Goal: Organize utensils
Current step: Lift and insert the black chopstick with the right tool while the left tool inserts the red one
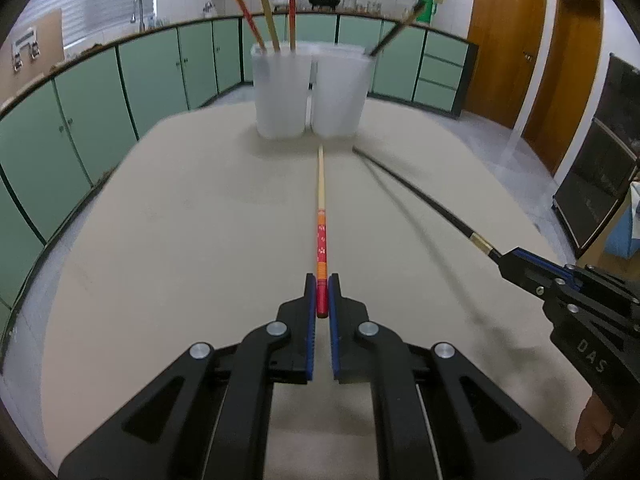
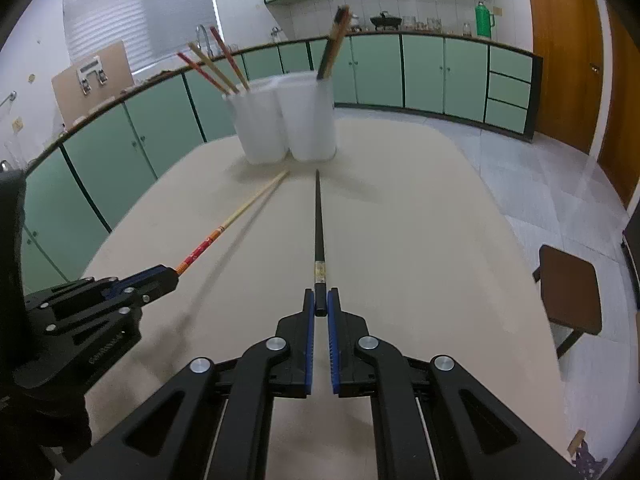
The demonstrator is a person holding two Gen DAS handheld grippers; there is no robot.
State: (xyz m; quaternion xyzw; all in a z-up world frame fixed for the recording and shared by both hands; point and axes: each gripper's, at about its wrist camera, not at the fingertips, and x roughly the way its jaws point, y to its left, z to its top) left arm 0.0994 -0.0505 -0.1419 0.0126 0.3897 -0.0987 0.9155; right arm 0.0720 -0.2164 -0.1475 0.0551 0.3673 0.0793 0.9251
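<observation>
"DAS" on right claw (image 1: pixel 505 261) body

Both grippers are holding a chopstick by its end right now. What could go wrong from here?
The left gripper pinches only the butt of the red-patterned chopstick, so it may pivot or slip. The same goes for the right gripper and the black chopstick. Either long tip could knock the two white cups standing close together.

Right gripper (image 2: pixel 321 304) pinches a slim black chopstick (image 2: pixel 319 224) aimed at two white plastic cups (image 2: pixel 288 120); left gripper (image 2: pixel 160 278) clamps a red-handled wooden chopstick (image 2: pixel 236 218).
</observation>
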